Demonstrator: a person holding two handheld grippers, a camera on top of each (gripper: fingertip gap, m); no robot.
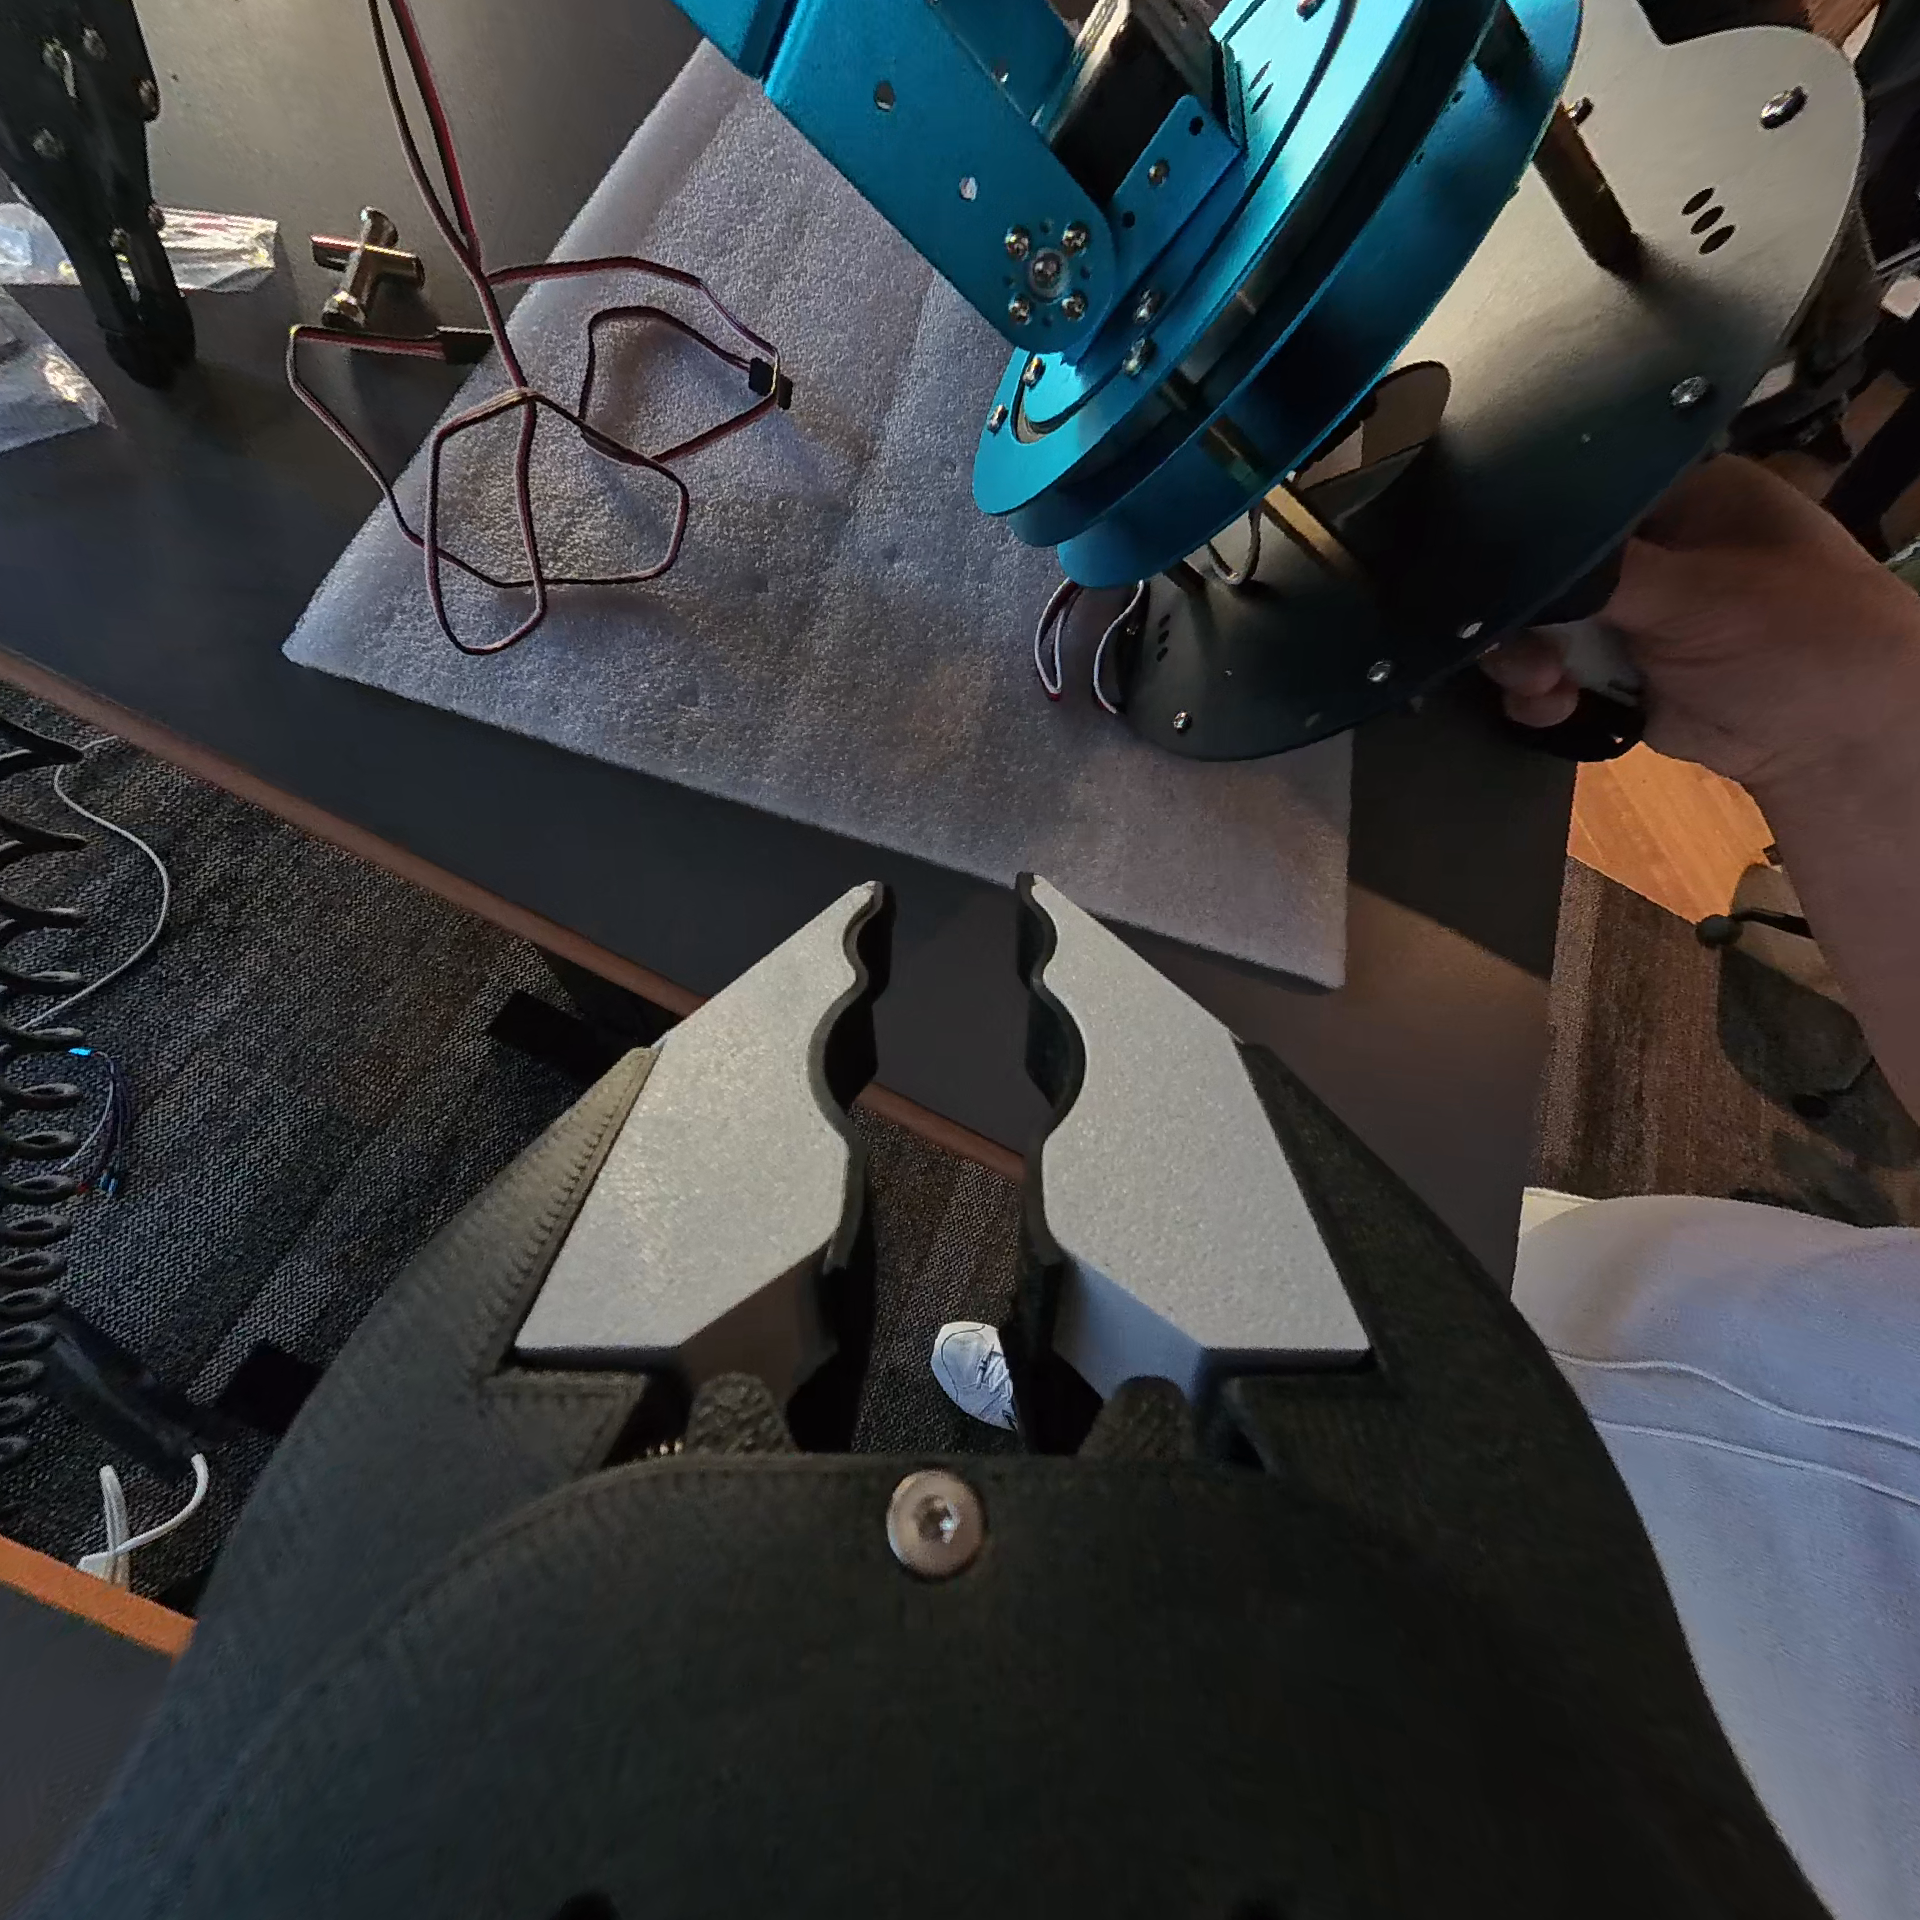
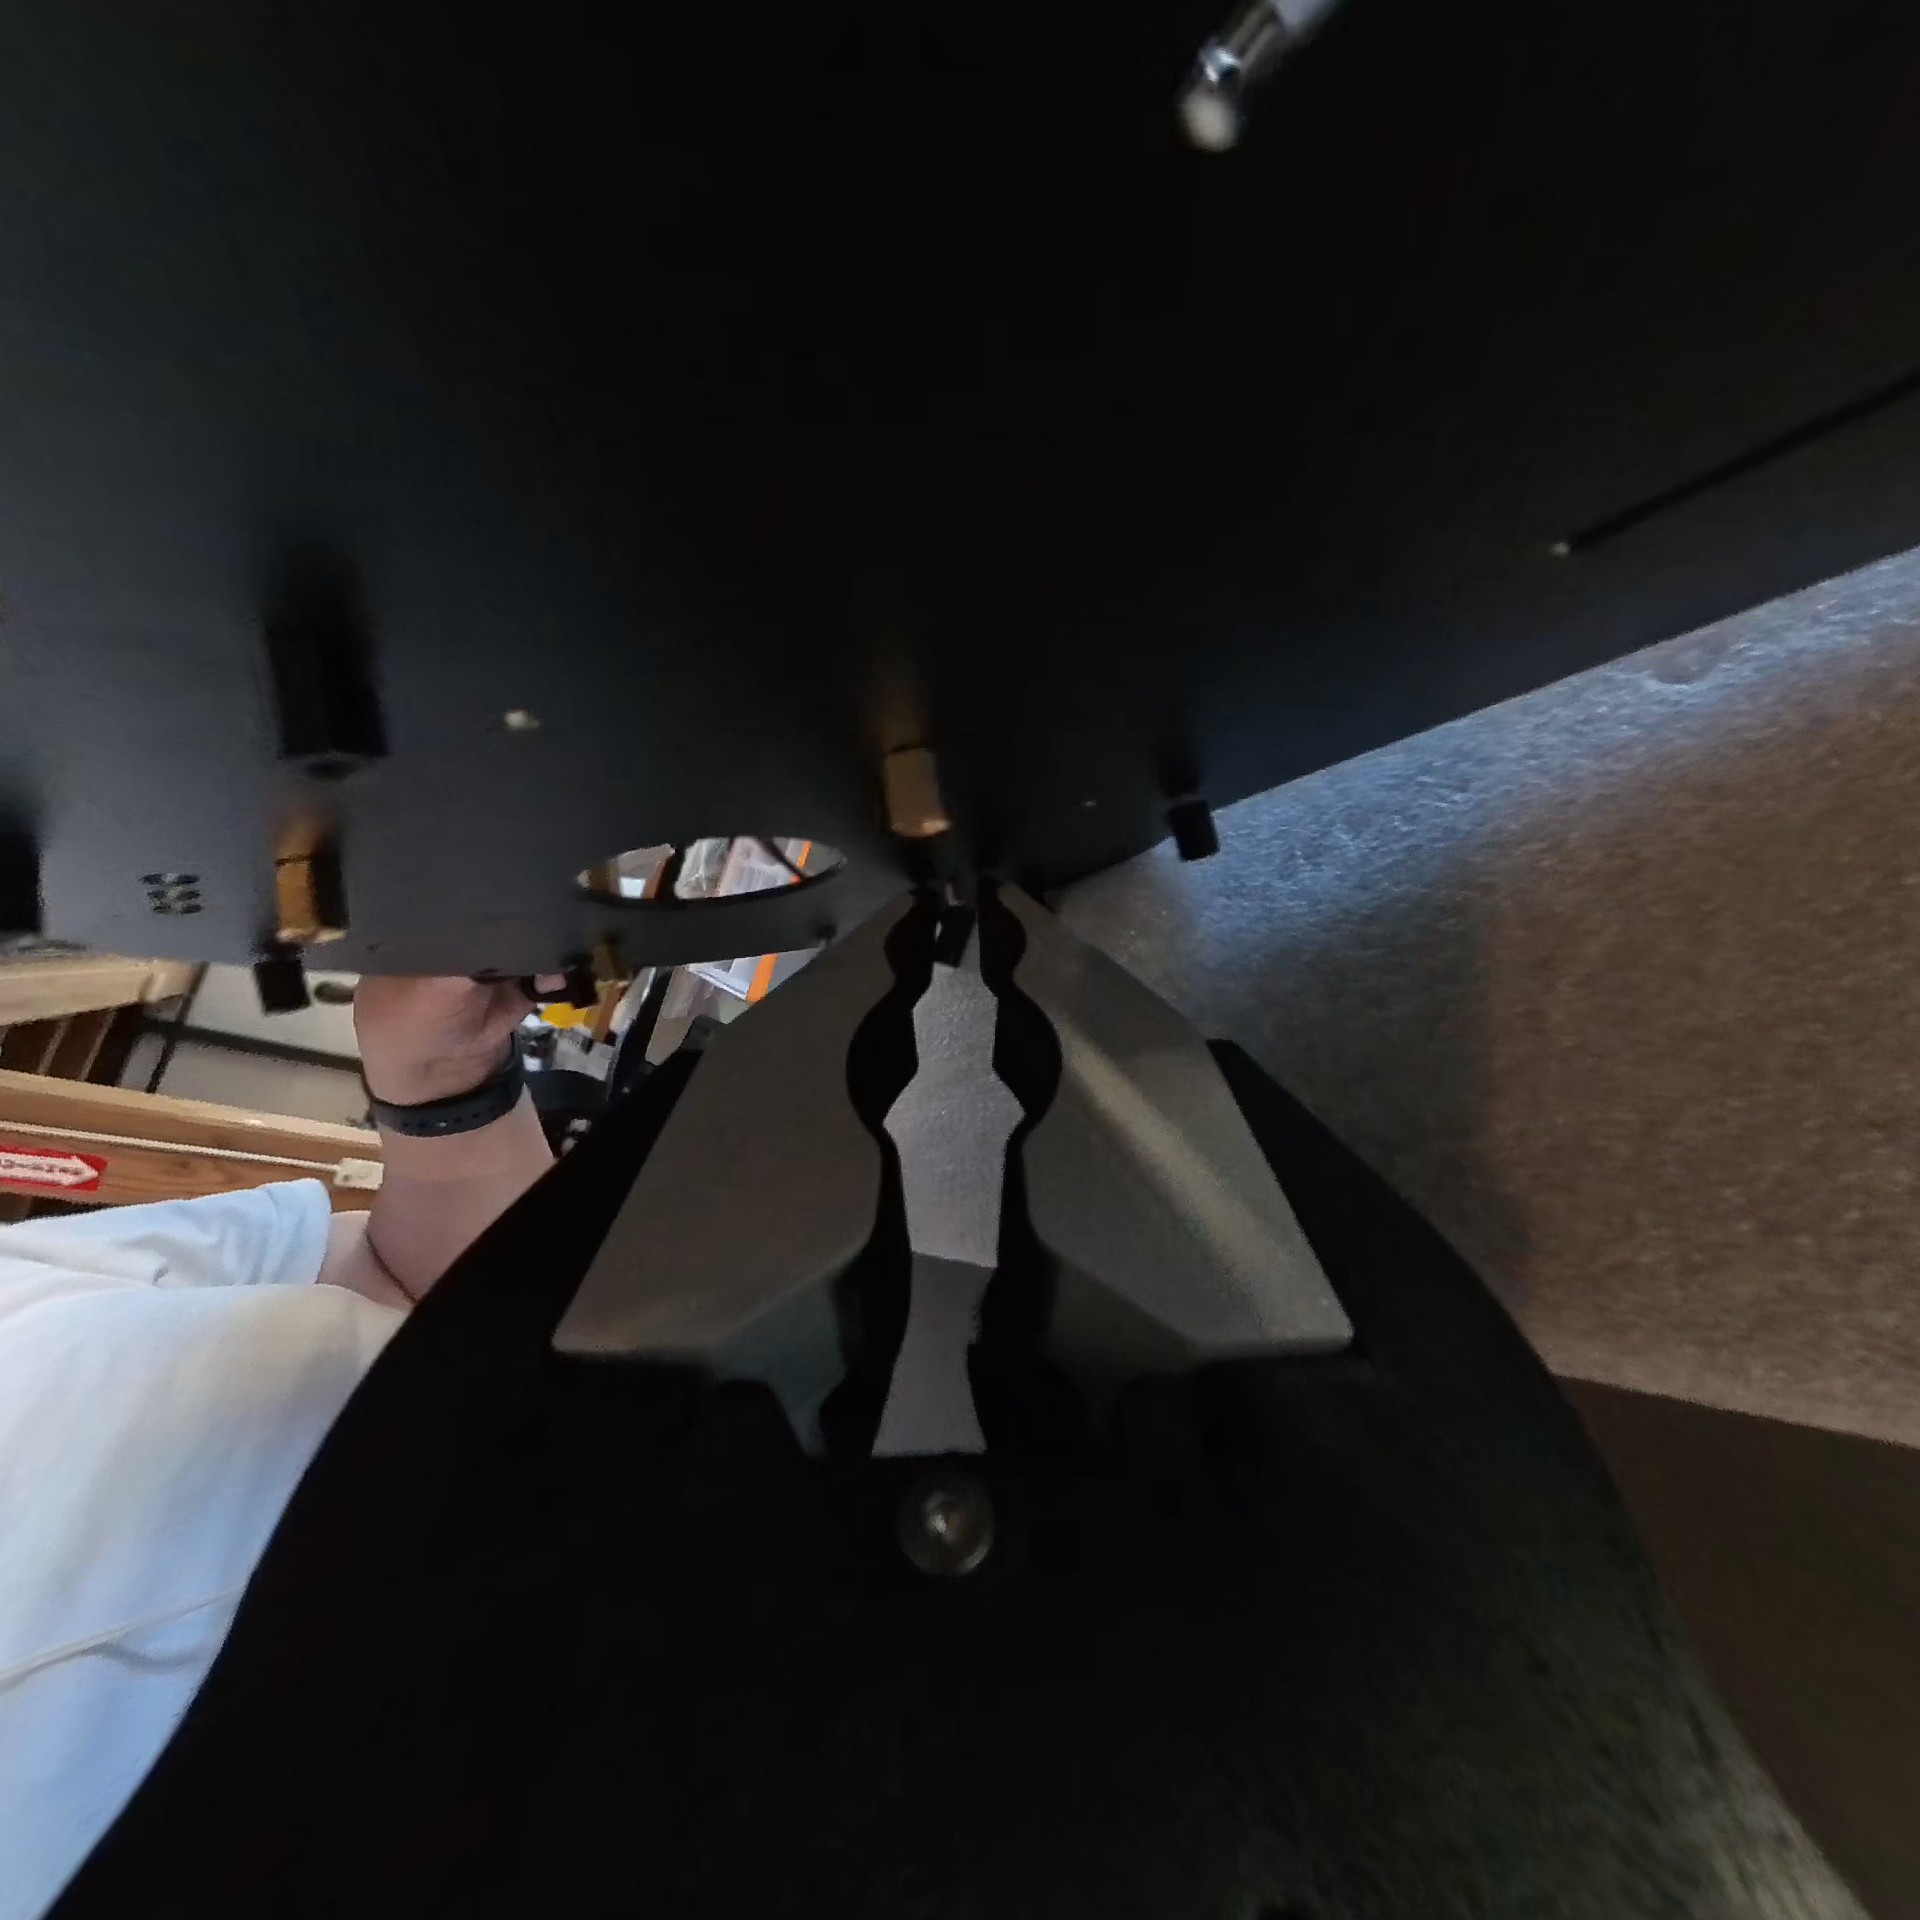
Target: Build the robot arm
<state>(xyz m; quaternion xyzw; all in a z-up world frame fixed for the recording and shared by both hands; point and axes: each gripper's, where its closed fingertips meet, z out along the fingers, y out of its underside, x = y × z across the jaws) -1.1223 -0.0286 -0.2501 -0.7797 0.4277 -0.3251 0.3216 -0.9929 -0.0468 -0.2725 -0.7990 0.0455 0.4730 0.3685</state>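
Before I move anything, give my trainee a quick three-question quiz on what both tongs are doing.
1. True or false: the left tongs hold a wire.
2. The right tongs pinch: A) a brass post, B) a small black stud at the black plate edge, C) a cable.
3. Fill in: the looped wire lies on the grey ____ sheet.
Key: 1 false; 2 B; 3 foam.

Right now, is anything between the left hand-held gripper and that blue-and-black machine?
Nothing visible: only bare foam sheet separates the open left hand-held gripper from the blue-and-black machine; the loose wires lie farther left.
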